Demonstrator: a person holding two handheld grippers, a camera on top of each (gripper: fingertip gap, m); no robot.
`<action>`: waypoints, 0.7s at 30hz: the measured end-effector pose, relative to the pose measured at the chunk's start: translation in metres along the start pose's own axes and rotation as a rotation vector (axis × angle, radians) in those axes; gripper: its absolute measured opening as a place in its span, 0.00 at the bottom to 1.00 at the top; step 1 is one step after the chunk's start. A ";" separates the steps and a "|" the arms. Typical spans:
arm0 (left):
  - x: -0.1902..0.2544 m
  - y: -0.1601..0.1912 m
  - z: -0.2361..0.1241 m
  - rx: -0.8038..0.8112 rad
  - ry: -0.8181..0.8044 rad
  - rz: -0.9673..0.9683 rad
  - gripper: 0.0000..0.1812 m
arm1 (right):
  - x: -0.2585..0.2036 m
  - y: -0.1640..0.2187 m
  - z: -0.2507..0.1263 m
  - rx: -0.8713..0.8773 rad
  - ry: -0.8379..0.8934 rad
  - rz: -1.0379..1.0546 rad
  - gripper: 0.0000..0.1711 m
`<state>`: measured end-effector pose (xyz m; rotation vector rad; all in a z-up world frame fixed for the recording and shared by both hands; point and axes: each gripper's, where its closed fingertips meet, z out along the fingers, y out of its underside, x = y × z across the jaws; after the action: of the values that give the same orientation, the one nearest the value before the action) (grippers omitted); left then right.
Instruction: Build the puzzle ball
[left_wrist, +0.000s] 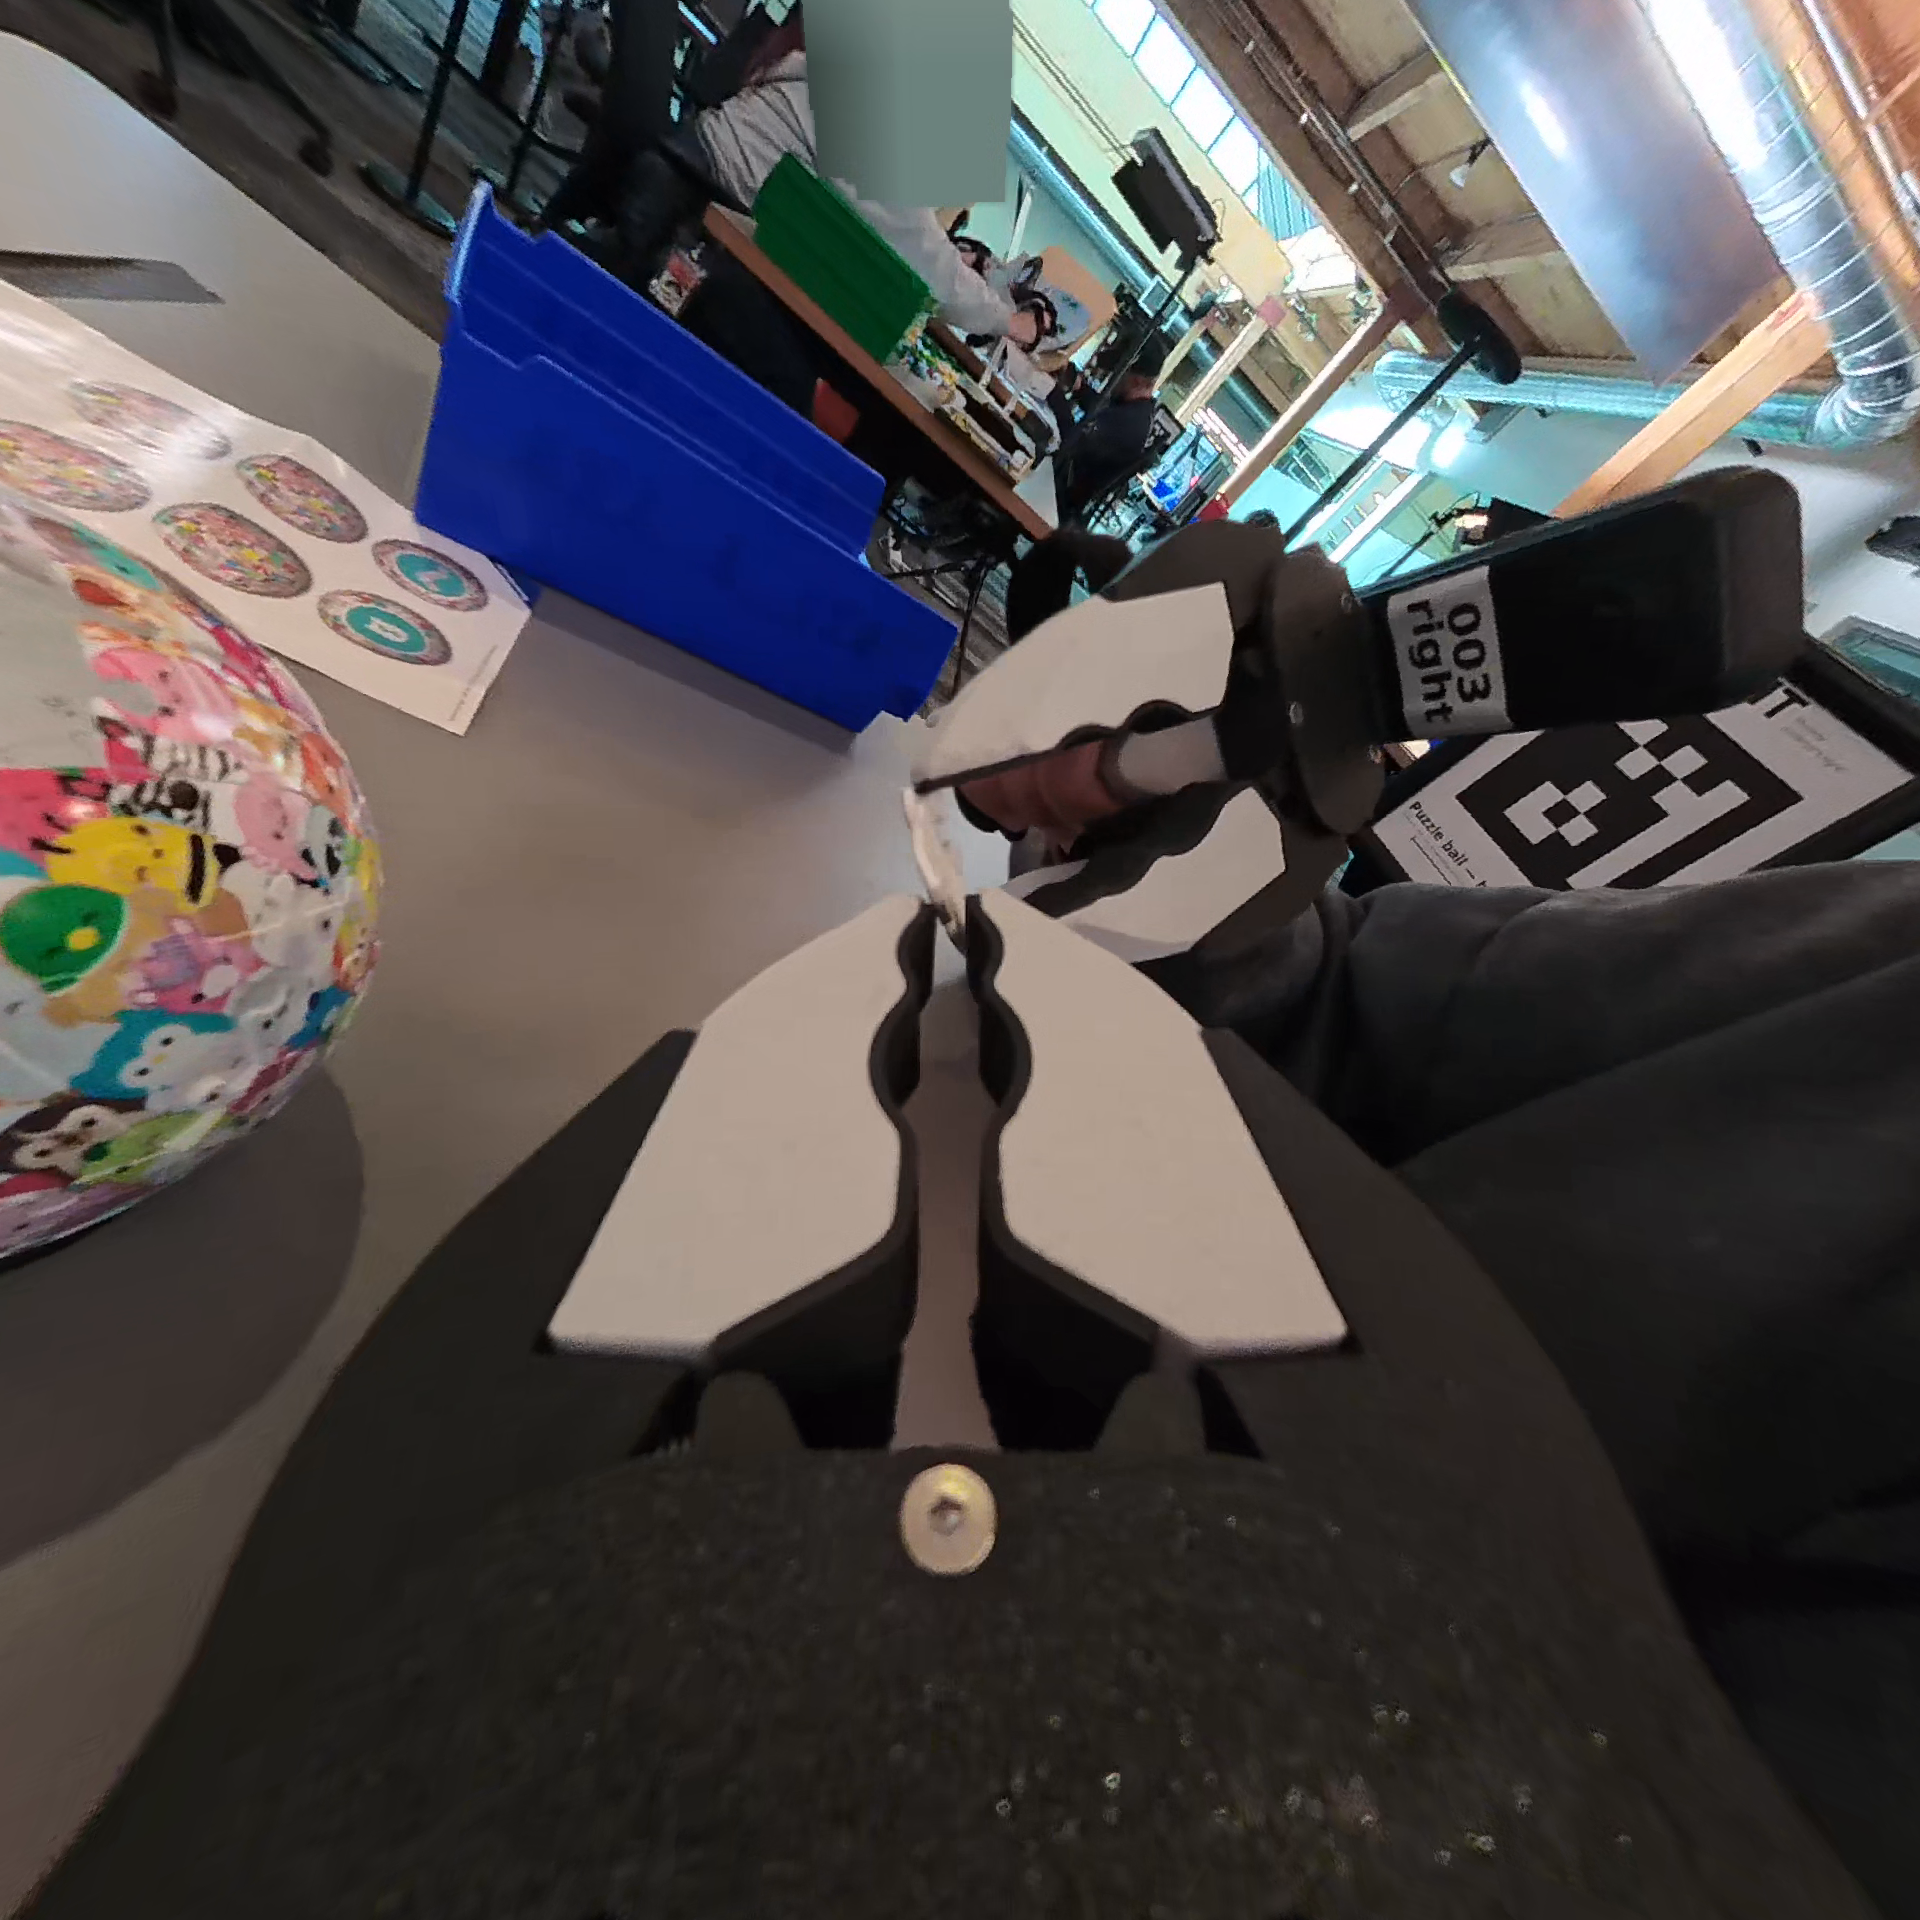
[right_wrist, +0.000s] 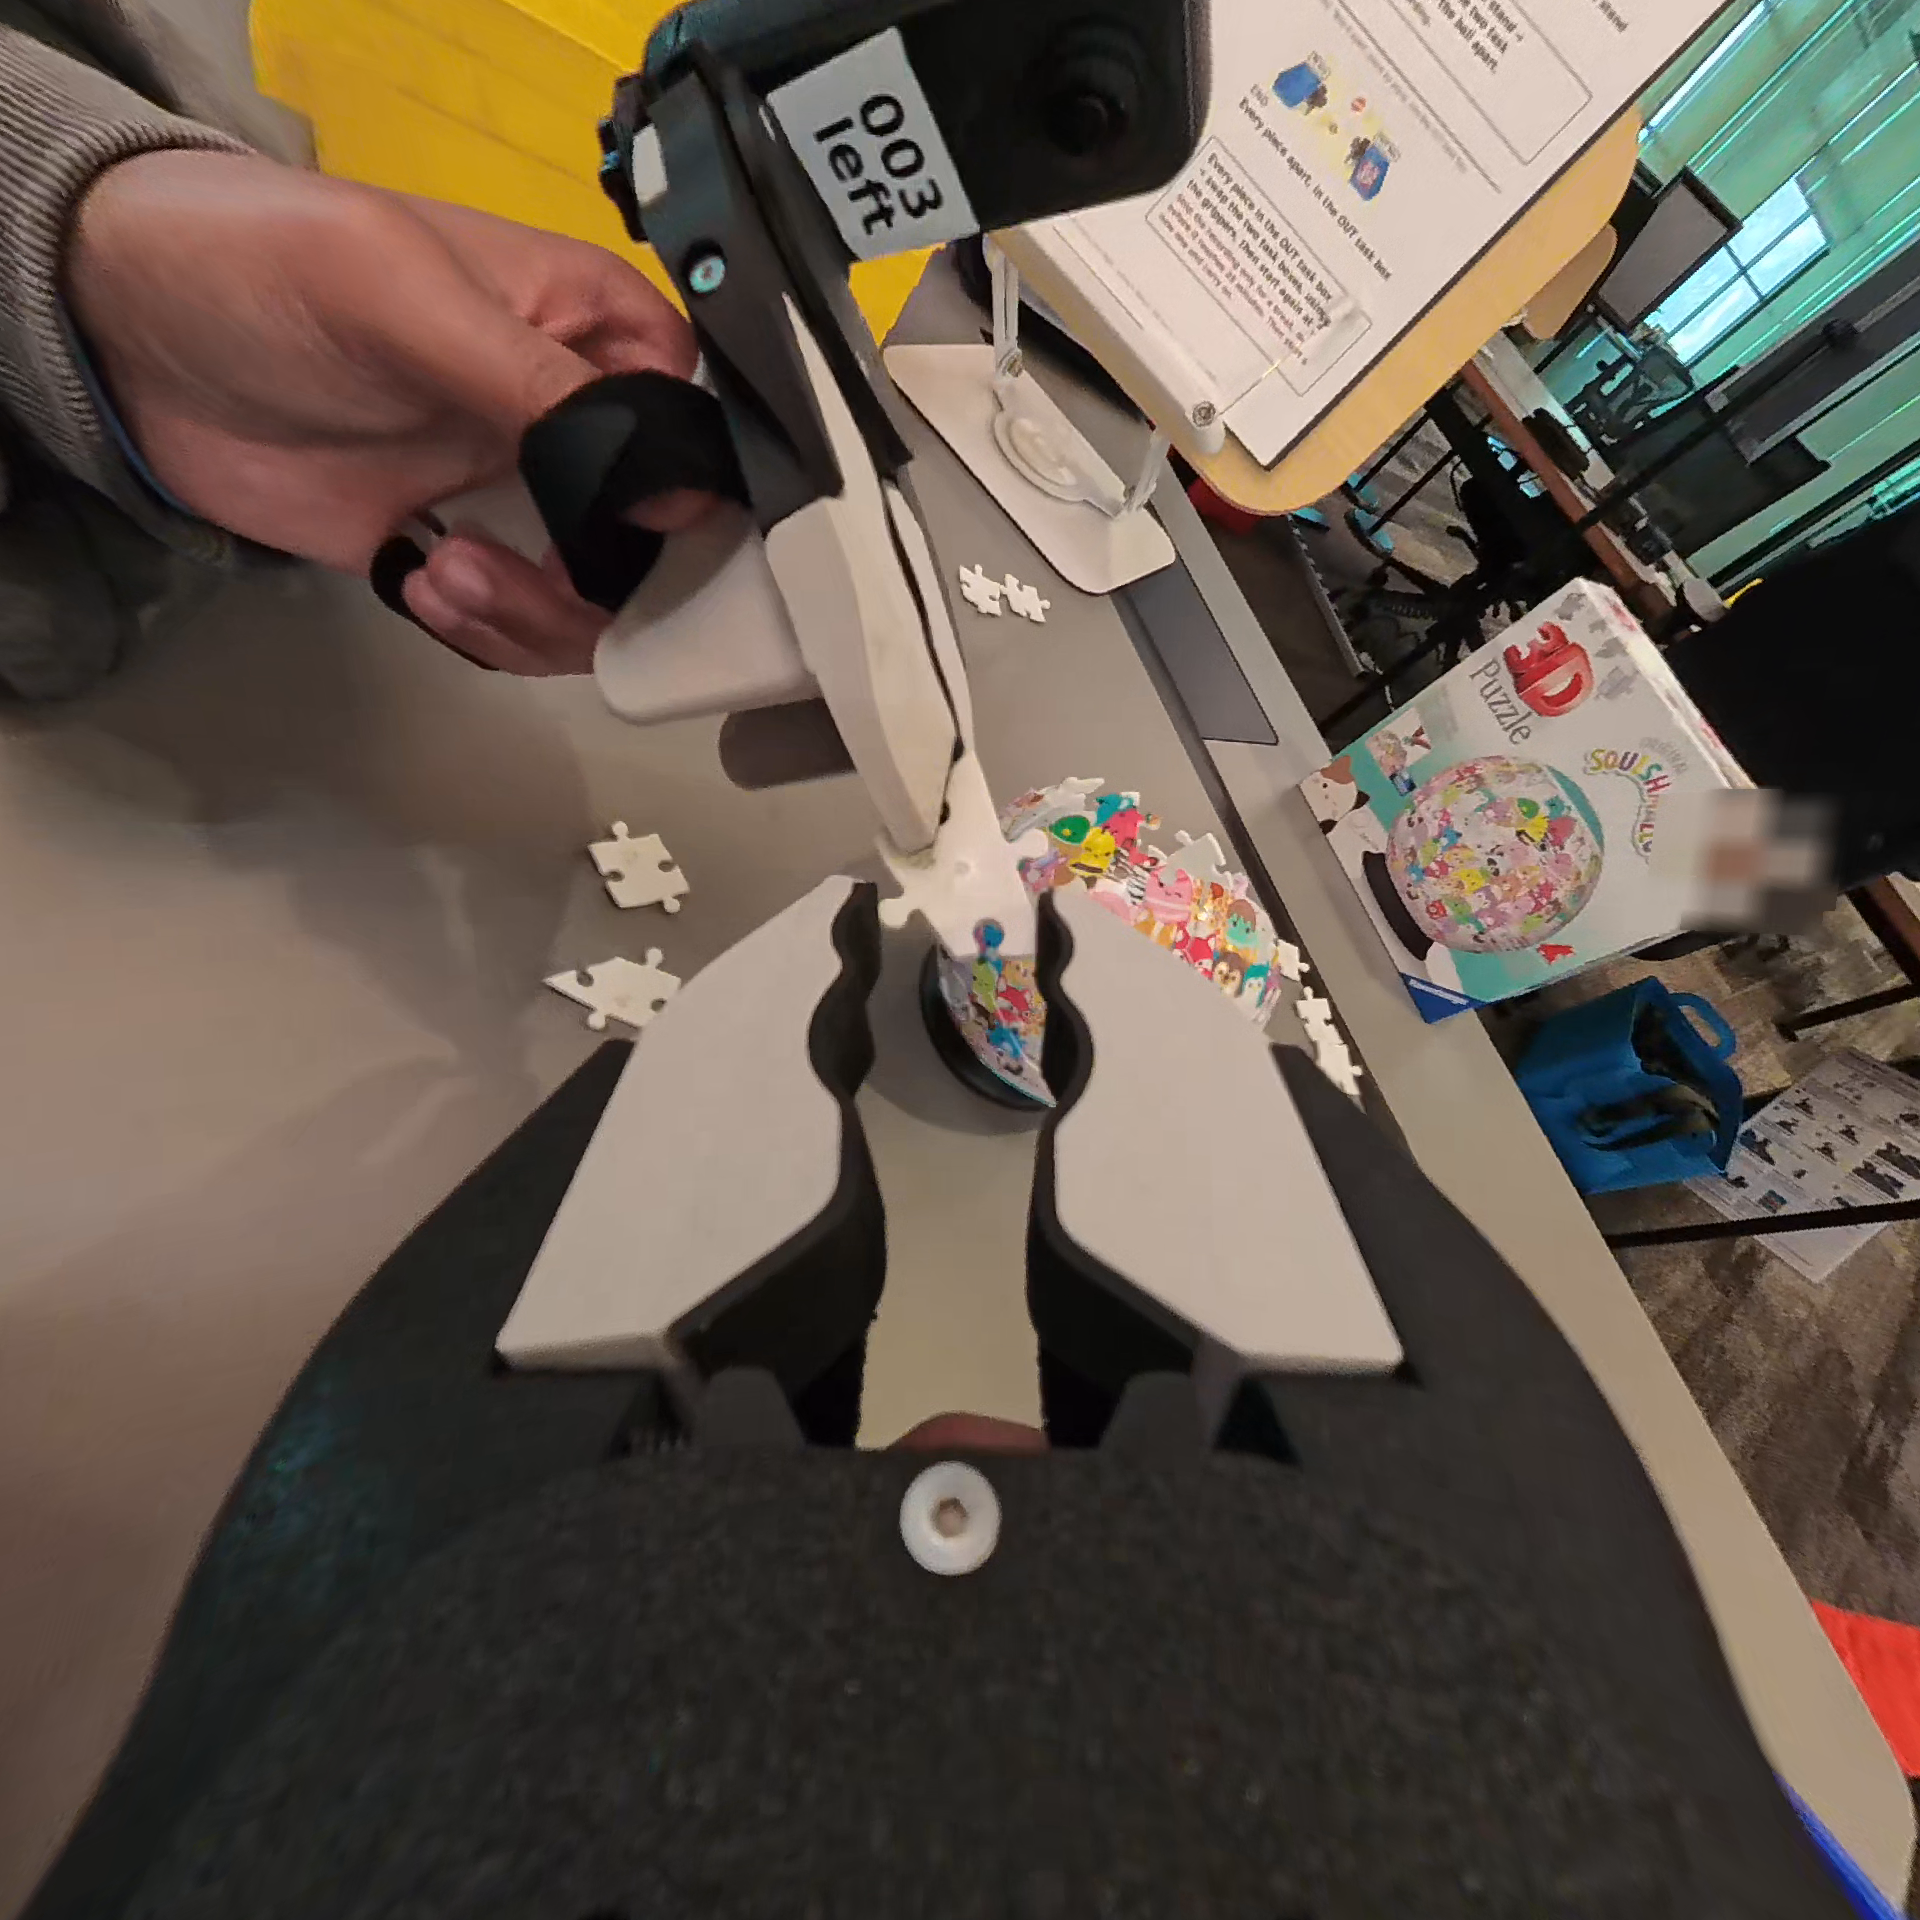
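On the counter (right_wrist: 312, 935), the puzzle ball (right_wrist: 1153, 914) is seen partly built on its stand. A puzzle piece (right_wrist: 961, 868) is clamped by the left gripper (right_wrist: 925, 821); the right gripper (right_wrist: 956, 935) jaws stand apart. Loose pieces (right_wrist: 636, 868) remain unplaced.

The round multicoloured plastic puzzle ball (left_wrist: 156, 883) looks glossy, catching highlights, as does the printed paper sheet of round pictures (left_wrist: 312, 540) at far left. The blue plastic bin (left_wrist: 644, 499) is smooth with a slight sheen. The grey table top (left_wrist: 665, 769) is matt and smooth. The left gripper (left_wrist: 948, 920) has matt white finger plates over rough, grainy black plastic, with a shiny metal screw (left_wrist: 948, 1517).
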<state>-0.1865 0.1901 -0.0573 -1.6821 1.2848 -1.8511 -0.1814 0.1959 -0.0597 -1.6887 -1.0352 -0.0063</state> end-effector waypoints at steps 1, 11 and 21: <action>0.001 0.001 -0.001 -0.006 0.001 0.008 0.03 | -0.001 -0.001 0.000 0.009 -0.004 0.007 0.16; -0.003 0.023 -0.006 -0.203 -0.213 0.408 0.01 | -0.015 -0.005 -0.005 -0.047 -0.314 0.102 0.09; -0.004 0.030 -0.009 -0.229 -0.254 0.468 0.01 | -0.024 0.001 0.005 -0.120 -0.322 0.046 0.02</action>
<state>-0.2030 0.1805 -0.0826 -1.4921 1.6508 -1.2215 -0.1981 0.1847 -0.0739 -1.8614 -1.2535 0.2444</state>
